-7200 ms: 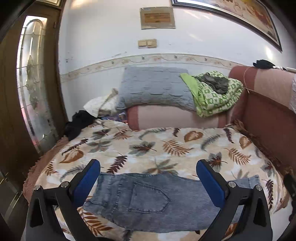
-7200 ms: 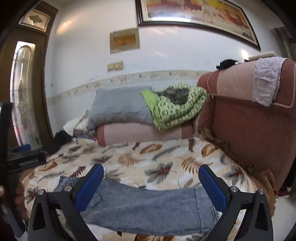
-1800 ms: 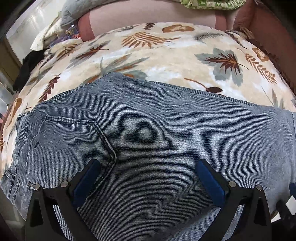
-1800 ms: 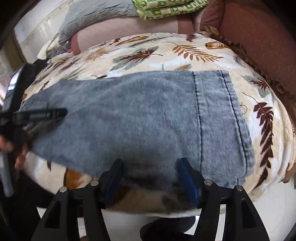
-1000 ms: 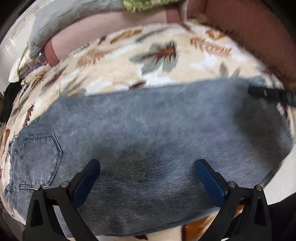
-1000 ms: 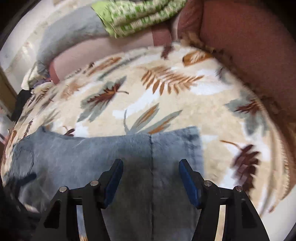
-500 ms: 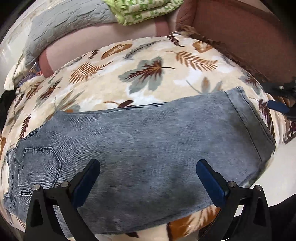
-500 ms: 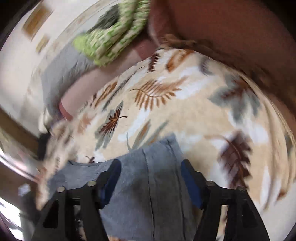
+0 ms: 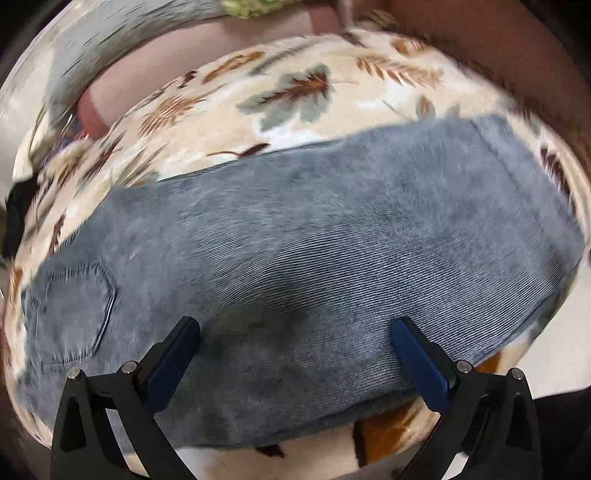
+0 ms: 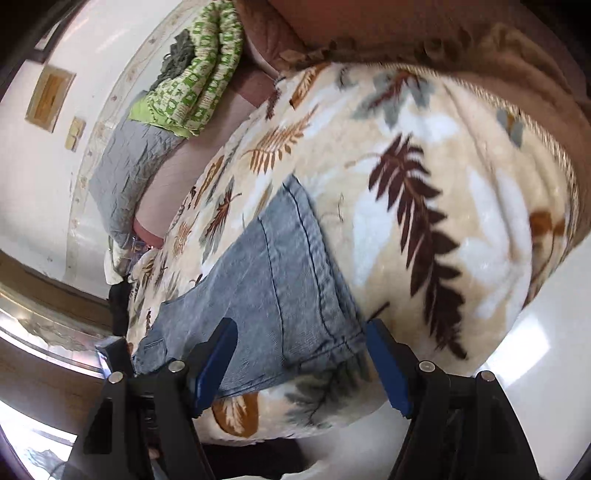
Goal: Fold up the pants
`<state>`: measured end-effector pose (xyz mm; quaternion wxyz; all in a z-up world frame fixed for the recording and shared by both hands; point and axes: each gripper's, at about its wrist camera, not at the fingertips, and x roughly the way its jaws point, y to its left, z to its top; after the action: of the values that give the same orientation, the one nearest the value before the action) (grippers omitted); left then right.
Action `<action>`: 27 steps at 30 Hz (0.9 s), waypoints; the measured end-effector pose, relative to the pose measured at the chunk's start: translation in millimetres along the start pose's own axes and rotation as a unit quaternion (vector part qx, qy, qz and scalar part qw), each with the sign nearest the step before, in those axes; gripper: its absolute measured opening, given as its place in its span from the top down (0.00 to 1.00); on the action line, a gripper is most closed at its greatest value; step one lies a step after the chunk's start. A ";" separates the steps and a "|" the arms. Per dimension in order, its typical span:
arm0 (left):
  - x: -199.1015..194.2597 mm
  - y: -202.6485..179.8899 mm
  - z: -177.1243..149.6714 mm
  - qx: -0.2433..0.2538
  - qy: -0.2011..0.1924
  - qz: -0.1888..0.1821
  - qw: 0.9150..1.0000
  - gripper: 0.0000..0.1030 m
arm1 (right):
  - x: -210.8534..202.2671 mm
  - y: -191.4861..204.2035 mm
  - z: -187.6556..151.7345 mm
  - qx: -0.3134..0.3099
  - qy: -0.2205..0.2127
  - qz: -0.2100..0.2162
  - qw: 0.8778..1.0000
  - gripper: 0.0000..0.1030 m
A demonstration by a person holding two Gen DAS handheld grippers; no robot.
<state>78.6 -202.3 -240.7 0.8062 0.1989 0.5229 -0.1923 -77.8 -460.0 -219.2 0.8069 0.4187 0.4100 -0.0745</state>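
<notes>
Grey-blue denim pants [image 9: 303,251] lie flat across the leaf-print blanket, folded lengthwise, back pocket [image 9: 74,306] at the left and leg hems at the right. My left gripper [image 9: 295,354] is open and empty, low over the pants' near edge at mid-leg. In the right wrist view the hem end of the pants [image 10: 291,280] lies by the bed's corner. My right gripper [image 10: 299,358] is open and empty, its fingers straddling the hem's near corner. The view is tilted.
The leaf-print blanket [image 10: 436,192] covers the bed. A brown padded side [image 10: 406,33] borders it on the right. A grey pillow [image 10: 129,162] and a green patterned bundle [image 10: 195,77] lie at the head. White floor [image 10: 550,332] lies beyond the bed's corner.
My right gripper has swung and tilted toward the hem corner at the bed's edge. My left gripper has dropped a little closer to the pants' near edge. The pants have not moved.
</notes>
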 end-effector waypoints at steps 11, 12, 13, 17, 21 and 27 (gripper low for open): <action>-23.4 -30.1 33.9 0.013 -0.059 -0.031 0.998 0.00 | 4.5 -18.9 -15.0 0.066 0.005 0.023 0.998 0.27; -14.0 -33.9 37.7 0.012 -0.056 -0.020 0.998 0.00 | 6.7 -21.3 -15.0 0.072 0.008 0.028 0.997 0.27; -4.6 -36.3 39.9 0.016 -0.048 -0.012 0.999 0.00 | 8.4 -23.8 -15.0 0.078 0.009 0.031 0.996 0.27; 14.4 -41.0 37.1 0.021 -0.014 -0.001 1.000 0.00 | 16.5 -29.5 -15.7 0.086 0.019 0.024 0.996 0.27; -7.6 -48.7 48.1 0.040 -0.032 -0.025 0.998 0.00 | 22.1 -33.6 -14.7 0.094 0.022 0.037 0.995 0.27; -1.7 -60.8 65.2 0.049 -0.036 -0.005 0.998 0.00 | 30.2 -33.4 -12.1 0.095 0.016 0.045 0.994 0.26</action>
<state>96.5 -287.7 -222.1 0.8130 0.2289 0.4842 -0.2285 -80.8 -465.6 -265.4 0.7594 0.5124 0.3946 -0.0705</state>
